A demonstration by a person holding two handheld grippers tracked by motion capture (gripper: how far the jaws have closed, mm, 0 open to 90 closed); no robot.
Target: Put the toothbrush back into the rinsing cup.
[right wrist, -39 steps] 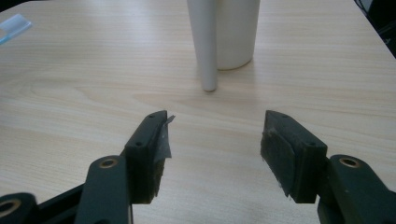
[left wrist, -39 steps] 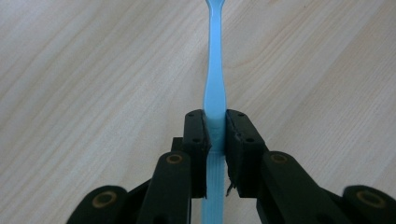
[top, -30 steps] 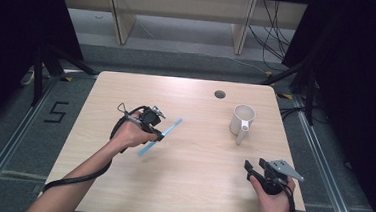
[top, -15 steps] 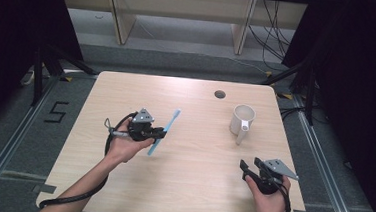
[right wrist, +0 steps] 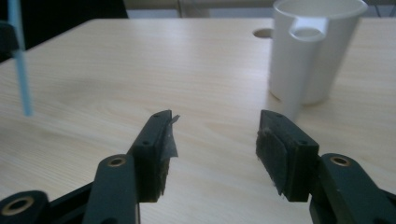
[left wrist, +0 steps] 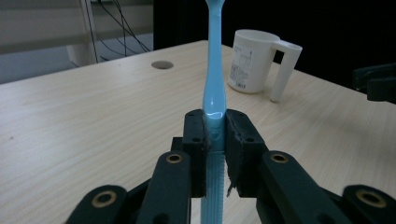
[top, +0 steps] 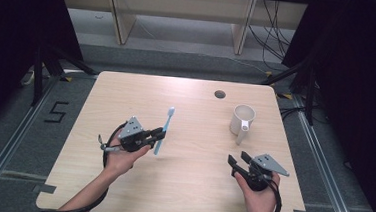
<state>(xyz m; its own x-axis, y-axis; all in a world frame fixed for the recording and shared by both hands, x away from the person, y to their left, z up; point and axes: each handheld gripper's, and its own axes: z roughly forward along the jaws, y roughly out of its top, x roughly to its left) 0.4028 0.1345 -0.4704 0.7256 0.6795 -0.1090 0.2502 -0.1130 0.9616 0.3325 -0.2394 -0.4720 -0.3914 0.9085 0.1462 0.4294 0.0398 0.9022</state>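
A light blue toothbrush (top: 163,131) stands nearly upright above the table, held by its handle in my left gripper (top: 158,134), which is shut on it. In the left gripper view the toothbrush (left wrist: 214,84) rises from between the two black pads (left wrist: 195,135), its head cut off by the top edge. A white mug (top: 242,121) with its handle toward me stands at the right of the table. My right gripper (top: 240,161) hovers open near the front right edge, nothing between its jaws. The right gripper view has the mug (right wrist: 310,51) just ahead of the open gripper (right wrist: 214,140).
The light wooden table (top: 189,196) has a round cable hole (top: 220,94) near its far edge. Shelving and cables lie on the floor beyond the table. In the right gripper view the toothbrush's lower end (right wrist: 21,84) hangs at the far left.
My left hand has drawn back toward me and to the right, turning the toothbrush from slanted to almost upright. The right gripper has shifted slightly left.
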